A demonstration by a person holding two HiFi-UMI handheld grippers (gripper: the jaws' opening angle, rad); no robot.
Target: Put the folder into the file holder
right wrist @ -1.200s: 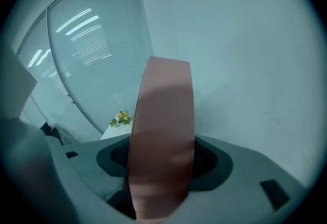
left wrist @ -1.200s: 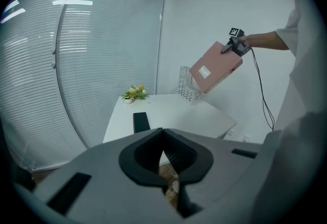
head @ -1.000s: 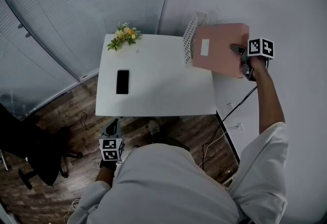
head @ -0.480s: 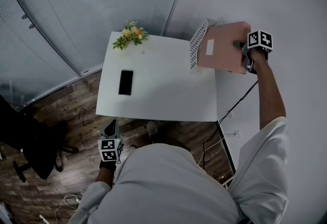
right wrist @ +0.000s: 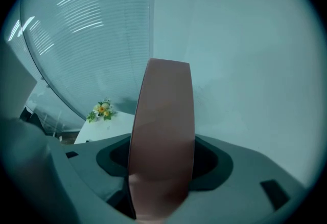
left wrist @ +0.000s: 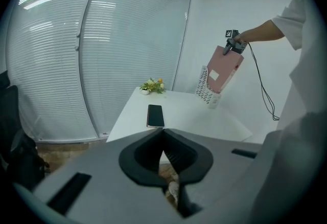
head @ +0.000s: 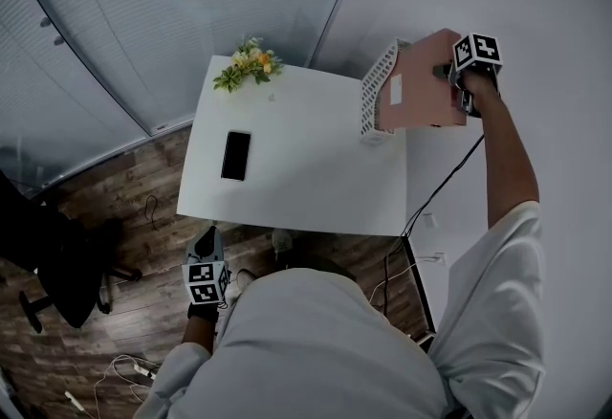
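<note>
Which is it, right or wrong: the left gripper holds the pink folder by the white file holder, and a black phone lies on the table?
Wrong: it is the right gripper that holds the pink folder, as the head view shows. The rest is correct.

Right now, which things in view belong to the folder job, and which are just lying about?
In the job:
- pink folder, clamped in the right gripper
- white file holder, at the table's far right corner

Just lying about:
- black phone on the table
- flowers at its far edge
- office chair on the floor
- left gripper, shut and empty
</note>
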